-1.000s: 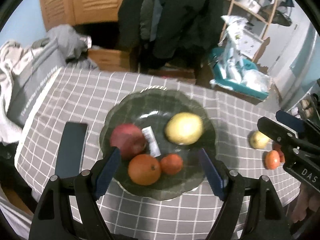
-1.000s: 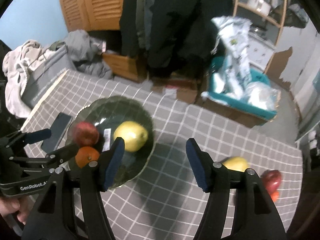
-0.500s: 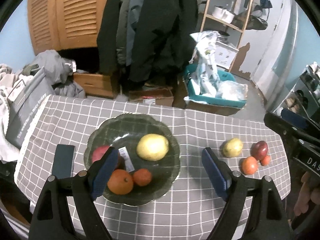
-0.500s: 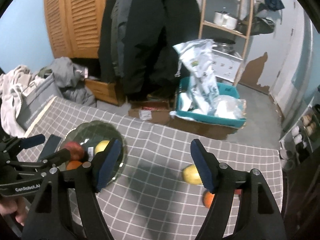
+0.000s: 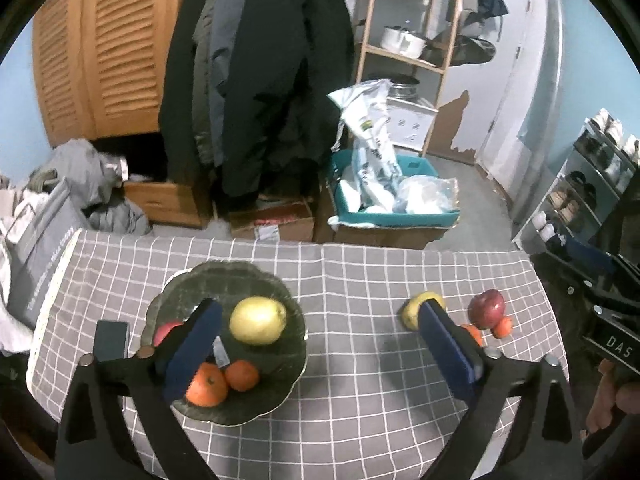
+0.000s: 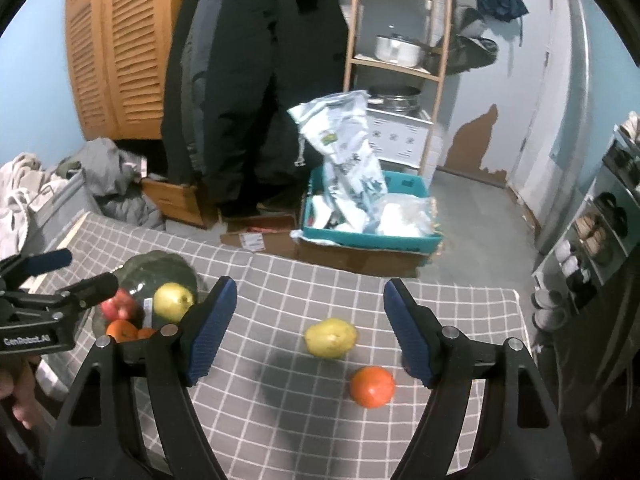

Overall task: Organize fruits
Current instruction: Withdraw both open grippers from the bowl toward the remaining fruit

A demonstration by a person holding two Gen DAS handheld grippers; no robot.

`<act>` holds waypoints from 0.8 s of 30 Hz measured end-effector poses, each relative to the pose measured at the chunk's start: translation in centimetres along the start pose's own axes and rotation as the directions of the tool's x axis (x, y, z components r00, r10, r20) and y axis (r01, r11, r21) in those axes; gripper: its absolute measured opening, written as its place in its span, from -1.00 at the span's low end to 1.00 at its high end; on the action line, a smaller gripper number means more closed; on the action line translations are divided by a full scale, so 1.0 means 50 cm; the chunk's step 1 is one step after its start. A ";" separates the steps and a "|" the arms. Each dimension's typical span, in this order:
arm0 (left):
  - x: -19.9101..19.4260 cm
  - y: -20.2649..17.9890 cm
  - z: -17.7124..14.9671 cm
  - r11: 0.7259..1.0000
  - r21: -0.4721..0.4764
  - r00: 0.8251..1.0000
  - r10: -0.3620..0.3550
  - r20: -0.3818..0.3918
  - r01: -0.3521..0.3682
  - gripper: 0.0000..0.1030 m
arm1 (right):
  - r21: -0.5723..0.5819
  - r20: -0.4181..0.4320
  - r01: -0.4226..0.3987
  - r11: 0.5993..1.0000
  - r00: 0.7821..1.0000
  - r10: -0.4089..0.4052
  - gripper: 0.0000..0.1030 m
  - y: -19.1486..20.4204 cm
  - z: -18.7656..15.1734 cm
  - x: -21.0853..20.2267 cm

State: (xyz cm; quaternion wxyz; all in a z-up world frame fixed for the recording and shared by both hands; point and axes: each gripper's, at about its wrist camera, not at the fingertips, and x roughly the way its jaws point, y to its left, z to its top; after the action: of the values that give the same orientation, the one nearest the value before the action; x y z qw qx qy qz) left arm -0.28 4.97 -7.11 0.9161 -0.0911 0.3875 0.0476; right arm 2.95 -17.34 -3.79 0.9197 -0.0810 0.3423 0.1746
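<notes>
Here I hold both claws wide, empty: left gripper (image 5: 320, 344) above dark plate (image 5: 176, 292), right gripper (image 6: 310, 330) w/ yellow pear (image 6: 330, 338) and orange (image 6: 372, 386) between its fingers.

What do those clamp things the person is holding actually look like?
Both are black plastic, scissor-like frames with silver rivets. The left gripper and right gripper carry flat blue pads on their fingertips. White lettering marks the bodies: "GenRobot.AI" on the left, "DAS" on the right. Bare hands grip them.

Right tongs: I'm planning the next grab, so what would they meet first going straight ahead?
Probably the yellow pear on the checked tablecloth, between the open right tongs; the orange sits nearer, off right. Depth uncertain.
</notes>
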 end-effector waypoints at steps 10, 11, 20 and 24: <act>-0.003 -0.094 0.011 0.997 0.075 1.000 -0.027 0.015 0.026 0.98 | 0.077 0.013 0.030 0.997 0.999 -0.031 0.56 -0.095 -0.020 -0.038; -0.002 -0.103 0.011 0.996 0.082 0.999 -0.030 0.013 0.028 0.98 | 0.081 0.012 0.036 0.996 0.999 -0.037 0.56 -0.105 -0.024 -0.041; 0.026 -0.173 0.012 0.991 0.121 0.998 -0.058 -0.017 0.059 0.98 | 0.120 -0.008 0.085 0.989 0.996 -0.085 0.56 -0.190 -0.052 -0.054; 0.043 -0.200 0.004 0.987 0.145 0.998 -0.062 -0.034 0.066 0.98 | 0.155 -0.021 0.096 0.983 0.995 -0.094 0.57 -0.231 -0.062 -0.051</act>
State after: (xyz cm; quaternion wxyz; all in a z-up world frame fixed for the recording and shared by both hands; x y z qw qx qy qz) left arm 2.95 -4.74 -7.20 0.9156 -0.0369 0.4003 -0.0115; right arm 3.62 -29.54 -4.10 0.9282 -0.0264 0.3568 0.1026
